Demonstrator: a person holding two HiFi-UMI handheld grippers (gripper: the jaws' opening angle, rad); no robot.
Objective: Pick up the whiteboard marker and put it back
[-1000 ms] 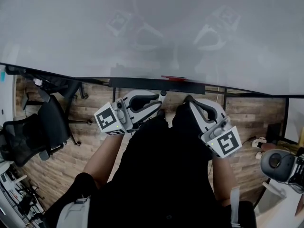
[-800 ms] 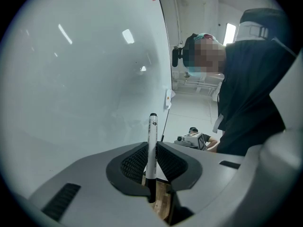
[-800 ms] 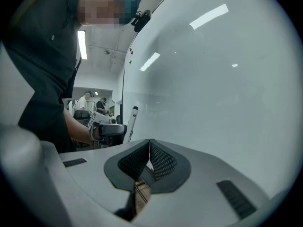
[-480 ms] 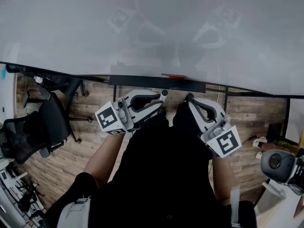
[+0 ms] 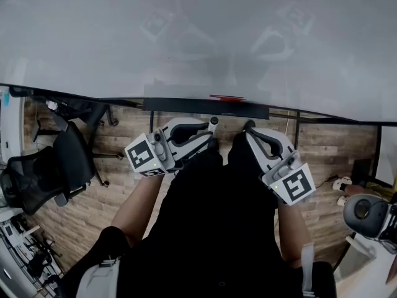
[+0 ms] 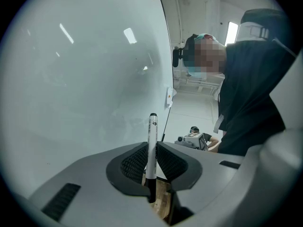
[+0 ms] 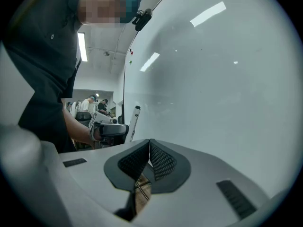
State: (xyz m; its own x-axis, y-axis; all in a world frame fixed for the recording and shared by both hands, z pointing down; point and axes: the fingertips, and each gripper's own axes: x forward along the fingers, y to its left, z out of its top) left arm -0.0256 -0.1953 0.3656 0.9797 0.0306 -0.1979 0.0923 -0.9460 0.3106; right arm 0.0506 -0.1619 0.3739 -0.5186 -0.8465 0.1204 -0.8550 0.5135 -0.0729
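Observation:
My left gripper (image 6: pixel 151 163) is shut on a white whiteboard marker (image 6: pixel 152 136) with a black cap, which stands upright between the ribbed pads. Its end points up along the whiteboard (image 6: pixel 80 74). In the head view the left gripper (image 5: pixel 209 129) hangs just below the board's dark tray (image 5: pixel 186 106), with the marker's tip (image 5: pixel 214 121) showing at its front. My right gripper (image 5: pixel 248 129) sits beside it to the right. The right gripper (image 7: pixel 149 159) is shut with nothing between its pads. The right gripper view also shows the marker (image 7: pixel 134 121) held by the left gripper (image 7: pixel 111 129).
A red object (image 5: pixel 226 98) lies on the tray. A black office chair (image 5: pixel 53 166) stands on the wood floor at the left. A grey round device (image 5: pixel 366 215) is at the right edge. Other people (image 7: pixel 90 105) are far behind.

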